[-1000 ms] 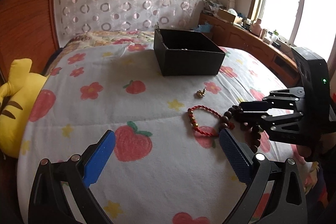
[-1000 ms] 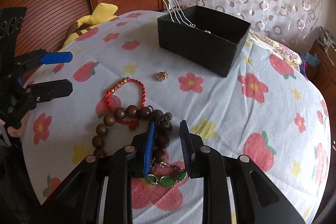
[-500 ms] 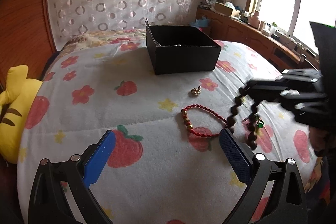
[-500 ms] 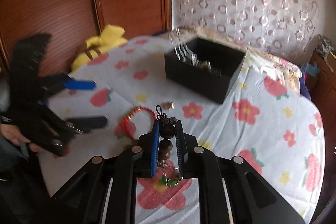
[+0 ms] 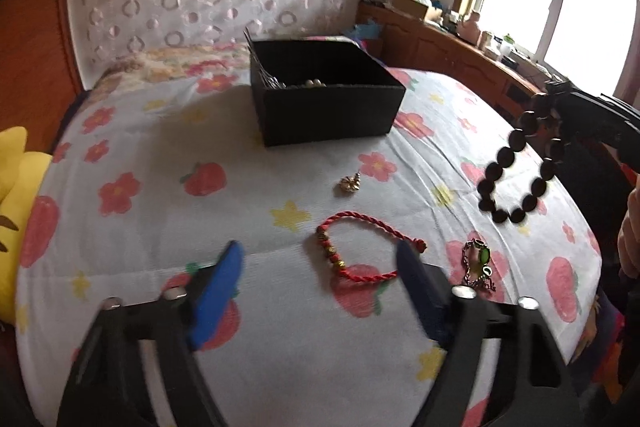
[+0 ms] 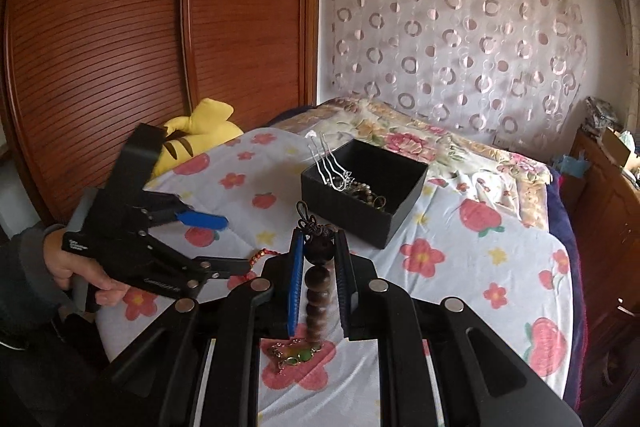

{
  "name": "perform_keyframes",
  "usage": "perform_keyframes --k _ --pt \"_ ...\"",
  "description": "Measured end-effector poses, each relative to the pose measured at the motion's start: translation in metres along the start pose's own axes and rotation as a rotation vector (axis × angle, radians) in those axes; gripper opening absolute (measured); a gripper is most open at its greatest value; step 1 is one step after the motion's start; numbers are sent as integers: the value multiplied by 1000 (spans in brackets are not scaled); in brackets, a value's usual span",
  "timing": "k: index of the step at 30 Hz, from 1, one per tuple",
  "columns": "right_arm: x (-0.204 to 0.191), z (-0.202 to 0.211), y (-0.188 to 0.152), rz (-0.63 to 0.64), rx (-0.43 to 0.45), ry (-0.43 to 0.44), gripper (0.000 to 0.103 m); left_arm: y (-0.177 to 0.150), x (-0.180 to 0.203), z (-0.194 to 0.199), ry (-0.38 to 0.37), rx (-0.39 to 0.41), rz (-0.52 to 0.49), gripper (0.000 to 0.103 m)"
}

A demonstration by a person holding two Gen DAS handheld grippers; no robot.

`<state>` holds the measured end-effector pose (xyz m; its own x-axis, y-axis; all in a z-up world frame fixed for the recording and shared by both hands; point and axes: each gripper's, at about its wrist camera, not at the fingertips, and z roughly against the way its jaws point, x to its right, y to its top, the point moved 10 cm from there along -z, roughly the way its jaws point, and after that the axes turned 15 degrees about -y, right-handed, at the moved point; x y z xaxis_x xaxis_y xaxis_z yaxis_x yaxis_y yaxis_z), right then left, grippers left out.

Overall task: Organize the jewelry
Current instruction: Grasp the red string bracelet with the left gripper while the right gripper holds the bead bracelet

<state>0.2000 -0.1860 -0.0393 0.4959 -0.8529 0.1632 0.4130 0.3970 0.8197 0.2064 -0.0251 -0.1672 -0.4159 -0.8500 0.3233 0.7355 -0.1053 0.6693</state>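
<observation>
A dark wooden bead bracelet [image 6: 319,255] hangs in the air, clear of the bed, with my right gripper [image 6: 320,239] shut on its top bead; it also shows as a loop of beads [image 5: 516,171] in the left wrist view. My left gripper [image 5: 320,263] is low over the bedspread and its jaws are closing. The red cord bracelet [image 5: 360,247] lies between them, untouched by the blue pads [image 5: 218,279]. A green stone bracelet [image 5: 478,261] and a small gold charm [image 5: 350,183] lie nearby. The black box [image 5: 328,115] behind them holds several pieces.
A flowered bedspread [image 5: 160,147] covers the bed. A yellow plush toy [image 6: 200,135] lies at the bed's edge by the wooden wardrobe [image 6: 120,47]. A cluttered wooden cabinet [image 5: 460,55] runs under the window. A person's hand [image 6: 80,267] holds the left gripper.
My right gripper closed on the bead bracelet and lifted it off the bed. My left gripper moved forward to straddle the red bracelet, and its jaws narrowed.
</observation>
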Motion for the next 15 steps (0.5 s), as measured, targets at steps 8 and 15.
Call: perform_keyframes --k 8,15 --pt "2 -4 -7 11 -10 -12 17 1 2 -24 -3 -73 1 36" --pt "6 -8 -10 6 -16 -16 17 2 8 -25 12 -81 -47 6"
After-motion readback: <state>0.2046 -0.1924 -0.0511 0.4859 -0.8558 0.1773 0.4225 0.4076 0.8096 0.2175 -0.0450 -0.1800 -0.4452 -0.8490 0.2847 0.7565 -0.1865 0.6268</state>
